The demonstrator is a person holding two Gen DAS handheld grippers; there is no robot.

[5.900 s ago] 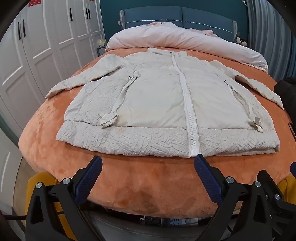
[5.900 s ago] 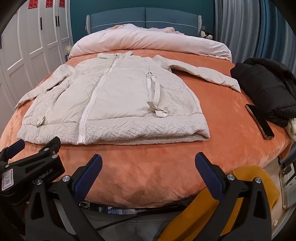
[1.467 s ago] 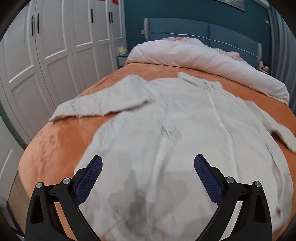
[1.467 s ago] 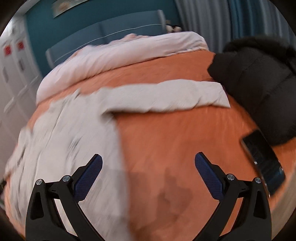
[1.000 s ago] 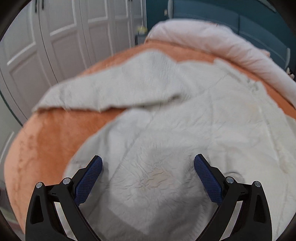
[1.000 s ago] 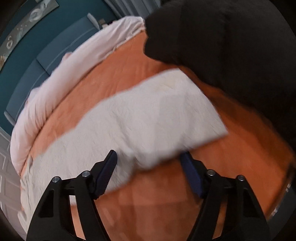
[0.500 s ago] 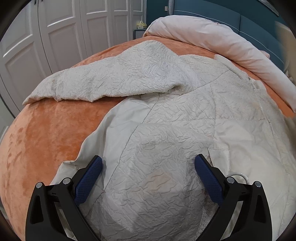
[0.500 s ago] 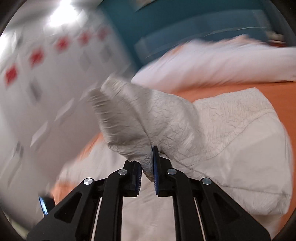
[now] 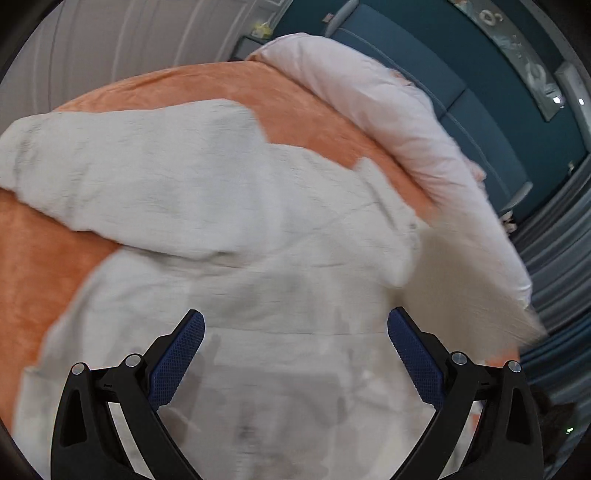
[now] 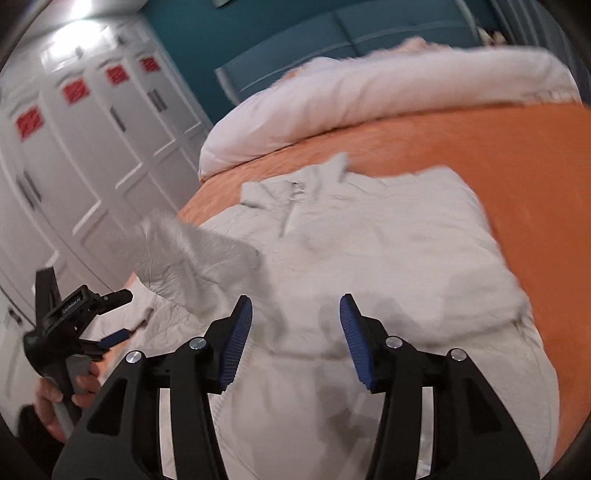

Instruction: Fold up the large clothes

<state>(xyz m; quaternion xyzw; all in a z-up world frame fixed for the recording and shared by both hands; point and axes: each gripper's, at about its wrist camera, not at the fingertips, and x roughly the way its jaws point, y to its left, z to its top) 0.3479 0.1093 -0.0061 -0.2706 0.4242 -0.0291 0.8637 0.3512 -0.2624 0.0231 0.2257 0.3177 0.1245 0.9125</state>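
A cream quilted jacket [image 9: 236, 236] lies front up on the orange bedspread [image 9: 40, 254]. Its left sleeve [image 9: 122, 162] stretches out to the left. Its right sleeve [image 10: 192, 254] is in the air over the jacket body [image 10: 388, 236], blurred, beside my right gripper. My left gripper [image 9: 295, 332] is open and empty just above the jacket's left side; it also shows in the right wrist view [image 10: 110, 317]. My right gripper [image 10: 295, 314] is open above the jacket's middle, with nothing between its pads [image 10: 236, 336].
A pale pink duvet [image 9: 399, 122] is heaped at the head of the bed before a teal headboard [image 10: 332, 33]. White wardrobe doors [image 10: 92, 155] line the left side. The orange bedspread [image 10: 535, 177] lies bare to the jacket's right.
My right gripper carried the right sleeve across over the jacket body and has opened, letting the sleeve go. My left gripper turned toward the jacket's collar side, still open.
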